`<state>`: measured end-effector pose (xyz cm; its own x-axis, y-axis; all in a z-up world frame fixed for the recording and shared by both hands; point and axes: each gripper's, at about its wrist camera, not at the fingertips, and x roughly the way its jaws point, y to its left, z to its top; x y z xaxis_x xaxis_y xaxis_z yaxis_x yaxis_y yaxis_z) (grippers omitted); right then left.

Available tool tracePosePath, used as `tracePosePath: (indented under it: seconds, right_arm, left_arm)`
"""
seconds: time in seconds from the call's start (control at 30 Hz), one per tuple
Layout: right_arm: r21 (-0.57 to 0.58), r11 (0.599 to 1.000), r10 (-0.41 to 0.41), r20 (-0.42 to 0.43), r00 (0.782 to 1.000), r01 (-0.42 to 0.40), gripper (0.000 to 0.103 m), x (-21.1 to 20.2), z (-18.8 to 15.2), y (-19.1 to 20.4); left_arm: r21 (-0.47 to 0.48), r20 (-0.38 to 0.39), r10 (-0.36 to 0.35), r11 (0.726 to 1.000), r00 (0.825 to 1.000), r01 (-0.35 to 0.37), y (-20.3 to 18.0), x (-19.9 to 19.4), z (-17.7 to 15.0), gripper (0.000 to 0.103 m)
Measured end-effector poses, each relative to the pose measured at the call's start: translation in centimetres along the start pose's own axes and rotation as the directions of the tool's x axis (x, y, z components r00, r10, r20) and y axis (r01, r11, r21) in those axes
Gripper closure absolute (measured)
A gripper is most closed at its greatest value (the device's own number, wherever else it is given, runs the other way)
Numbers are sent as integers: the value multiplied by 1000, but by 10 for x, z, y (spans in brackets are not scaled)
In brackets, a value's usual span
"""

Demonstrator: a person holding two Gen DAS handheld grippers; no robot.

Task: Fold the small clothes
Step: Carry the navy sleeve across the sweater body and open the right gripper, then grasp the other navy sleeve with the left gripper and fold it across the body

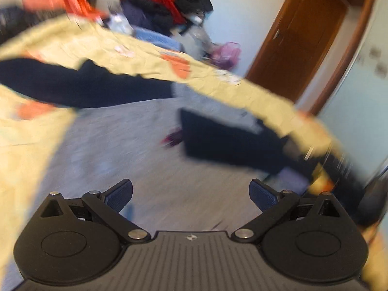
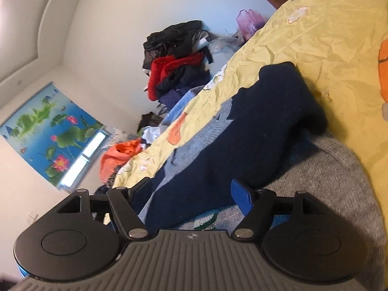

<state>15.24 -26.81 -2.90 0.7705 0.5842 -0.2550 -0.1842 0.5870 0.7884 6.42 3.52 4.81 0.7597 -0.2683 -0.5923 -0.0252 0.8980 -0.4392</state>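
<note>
A small grey sweater [image 1: 116, 140] with navy sleeves [image 1: 80, 89] lies on the yellow bedsheet [image 1: 80, 48]; the left wrist view is blurred by motion. My left gripper [image 1: 191, 194] is open and empty above the grey body. In the right wrist view, one navy sleeve [image 2: 242, 131] is folded across the grey body [image 2: 327, 181]. My right gripper [image 2: 194, 194] is open, tilted sideways, its fingers either side of the sleeve's lower end; I cannot tell whether they touch it.
A pile of dark and red clothes [image 2: 177, 65] lies beyond the bed, with an orange bag [image 2: 118, 155] and a purple bag [image 2: 249, 21]. A brown door [image 1: 303, 36] stands at the right. A lotus poster [image 2: 51, 131] hangs on the wall.
</note>
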Motion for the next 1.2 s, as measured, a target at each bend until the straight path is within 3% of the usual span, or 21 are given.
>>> tracePosePath:
  seconds: [0.07,0.13,0.2,0.27,0.4,0.43,0.47,0.53,0.63,0.7,0.77,0.93,1.1,1.2]
  right_arm:
    - [-8,1000,14,-8,1000,-14,27,1,0,1]
    - [-16,999,30,-14,999,-30,23,1,0,2]
    - [-21,999,41,-18,999,-41,21,1,1,3]
    - [-24,999,48,-23,999,-49,20,2,2,3]
    - [-10,998,60,-16,998,-61,19,1,2,2]
    - [-4,998,63,-12,998,-63,19,1,3,0]
    - [4,998,68,-7,998,-68,19,1,3,-1]
    - [12,997,76,-5,997,-76,18,2,4,-3]
    - [9,997,78,-8,997,-78,17,2,4,-2]
    - [7,997,78,-8,997,-78,17,2,4,-2]
    - [7,997,79,-9,997,-79,17,2,4,-2]
    - [-11,997,76,-16,997,-76,15,2,3,1]
    - [-27,997,72,-25,997,-73,14,3,3,2]
    - [-51,999,17,-24,1000,-19,12,-3,5,14]
  left_arm:
    - [-91,-39,-86,992,996,82,2,22,22,0]
    - [-147,-89,-99,986,991,85,0,49,36,1]
    - [-185,-146,-65,982,987,38,-2,77,40,16]
    - [-202,-187,-15,979,982,-23,-2,99,40,52]
    - [-121,-126,121,983,985,-136,-16,110,39,78]
    - [-96,-120,156,981,981,-168,-19,111,38,92]
    - [-76,-109,181,979,977,-190,-22,111,38,95]
    - [-33,-77,230,972,970,-233,-30,107,40,96]
    - [84,59,325,941,944,-329,-47,88,45,96]
    - [105,134,359,922,924,-374,-46,74,48,96]
    - [97,151,390,909,908,-406,-34,65,50,96]
    - [86,13,383,920,924,-383,6,76,31,96]
    - [83,102,361,925,927,-370,11,79,13,96]
    - [68,127,339,934,932,-349,14,80,12,96]
